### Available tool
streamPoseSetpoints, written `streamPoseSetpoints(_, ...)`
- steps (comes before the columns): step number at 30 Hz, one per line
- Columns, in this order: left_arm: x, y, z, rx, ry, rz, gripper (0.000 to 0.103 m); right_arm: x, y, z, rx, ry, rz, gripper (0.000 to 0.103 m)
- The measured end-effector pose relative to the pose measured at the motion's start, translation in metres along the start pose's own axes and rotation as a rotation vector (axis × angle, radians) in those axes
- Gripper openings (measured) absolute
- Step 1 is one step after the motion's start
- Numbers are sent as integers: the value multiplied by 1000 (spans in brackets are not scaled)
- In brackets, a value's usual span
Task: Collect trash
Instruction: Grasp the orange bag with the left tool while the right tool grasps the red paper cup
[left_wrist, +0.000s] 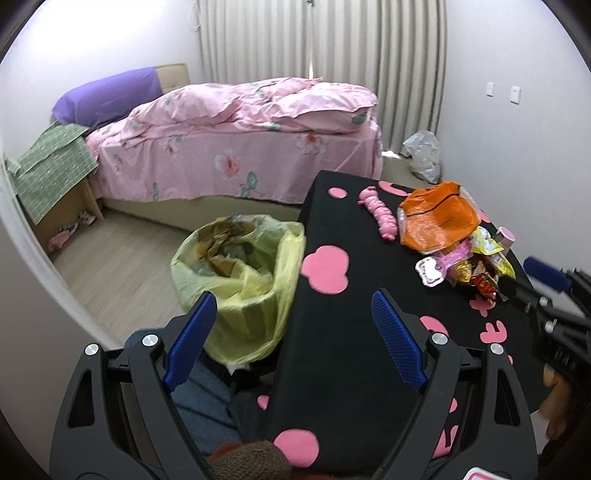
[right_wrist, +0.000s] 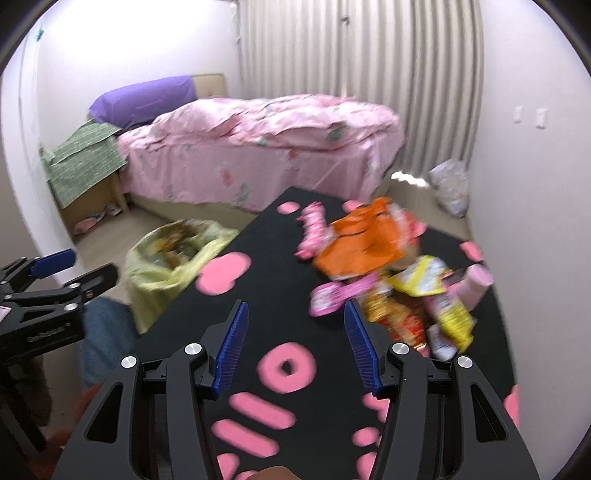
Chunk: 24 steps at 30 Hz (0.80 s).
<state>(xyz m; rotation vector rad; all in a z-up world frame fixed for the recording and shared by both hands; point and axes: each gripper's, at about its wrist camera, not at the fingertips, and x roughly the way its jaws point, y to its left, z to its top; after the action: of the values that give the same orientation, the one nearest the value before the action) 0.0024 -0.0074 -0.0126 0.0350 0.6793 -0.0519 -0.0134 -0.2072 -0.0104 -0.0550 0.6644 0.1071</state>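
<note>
Left gripper (left_wrist: 291, 321) spread wide, empty, above the table edge beside the yellow-green plastic bin bag (left_wrist: 240, 273). Right gripper (right_wrist: 295, 325) wide, empty, over the black cloth w/ pink shapes (right_wrist: 273, 288). Orange wrapper (left_wrist: 436, 218) and crumpled snack packets (left_wrist: 476, 266) piled at far right. No print legible.

Wrapper heap (left_wrist: 458, 240) on the table's (left_wrist: 351, 350) far right, bin (left_wrist: 236, 273) (lined) left of it.
</note>
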Motion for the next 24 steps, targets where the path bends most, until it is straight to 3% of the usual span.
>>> streamPoseSetpoints(4,12,-16,10,42,-68,-65,82,-2,-43,1,48,-65,-77,51)
streamPoseSetpoints(8,46,-37,22,73,-58,-169,82,5,-77,-2,31,-111,-126,54)
streamPoseSetpoints(13,94,-68,39,92,-27,-315,84,25,-116,-13,50,-37,-168,54)
streamPoseSetpoints(15,112,-79,48,92,-19,-342,88,36,-130,-16,86,5,-178,54)
streamPoseSetpoints(18,132,-86,59,76,-6,-326,88,52,-146,-17,116,45,-131,54)
streamPoseSetpoints(21,151,-94,67,108,21,-322,88,63,-146,-10,67,24,-170,54)
streamPoseSetpoints(24,172,-100,76,125,53,-389,87,77,-154,3,74,19,-177,54)
